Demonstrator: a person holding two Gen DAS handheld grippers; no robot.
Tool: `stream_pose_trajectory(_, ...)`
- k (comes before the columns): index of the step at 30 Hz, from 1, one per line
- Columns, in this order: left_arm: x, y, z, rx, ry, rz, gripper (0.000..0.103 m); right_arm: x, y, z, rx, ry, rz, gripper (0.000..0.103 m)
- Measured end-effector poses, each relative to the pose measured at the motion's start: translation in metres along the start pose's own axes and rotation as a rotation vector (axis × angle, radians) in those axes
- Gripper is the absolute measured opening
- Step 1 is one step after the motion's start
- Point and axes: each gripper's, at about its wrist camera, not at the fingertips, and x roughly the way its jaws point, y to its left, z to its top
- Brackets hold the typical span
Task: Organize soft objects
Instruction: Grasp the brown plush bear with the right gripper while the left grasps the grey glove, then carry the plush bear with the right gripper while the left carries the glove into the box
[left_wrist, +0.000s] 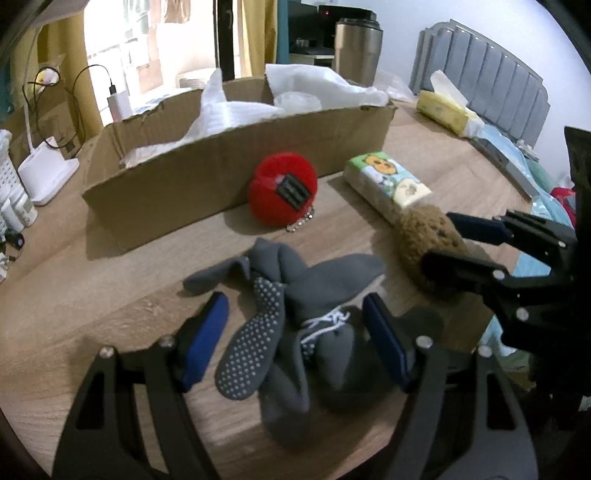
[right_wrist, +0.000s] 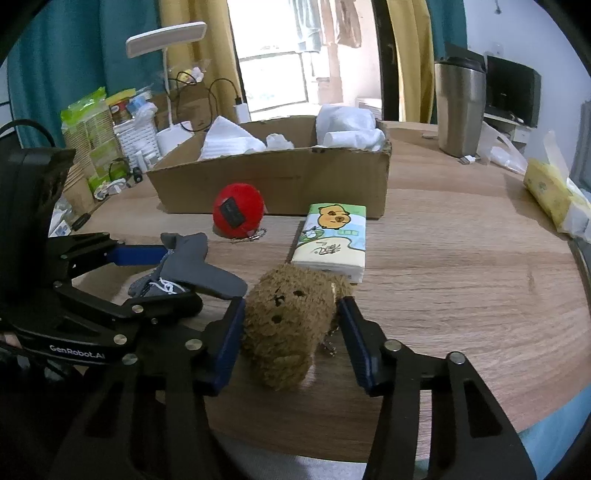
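A grey sock bundle lies on the wooden table between the open fingers of my left gripper; it also shows in the right wrist view. A brown plush toy stands between the fingers of my right gripper, which is open around it with small gaps at both sides; the toy shows in the left wrist view too. A red plush ball with a chain and a tissue pack lie in front of the cardboard box.
The cardboard box holds white plastic wrap. A steel tumbler and a yellow tissue pack stand at the right. A white lamp, baskets and cables crowd the left. The table edge curves at the right.
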Motion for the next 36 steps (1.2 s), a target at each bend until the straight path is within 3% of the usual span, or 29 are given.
stream_pose_trajectory(5, -0.002, -0.003, -0.001, 0.025, -0.007, -0.010, 0.042, -0.002, 0.001, -0.001, -0.028, -0.004, 0.025, 0.041)
stream_pose_trajectory(9, -0.007, -0.002, -0.001, 0.033, -0.022, -0.021, 0.034, -0.004, 0.002, 0.000, -0.034, -0.008, 0.035, 0.040)
stream_pose_trajectory(23, -0.030, 0.008, 0.000, 0.003, -0.118, -0.061, 0.033, -0.011, 0.008, 0.012, -0.080, -0.033, 0.038, 0.040)
stream_pose_trajectory(36, -0.056, 0.039, -0.003, -0.105, -0.218, -0.002, 0.033, -0.010, 0.023, 0.030, -0.116, -0.054, 0.061, 0.040)
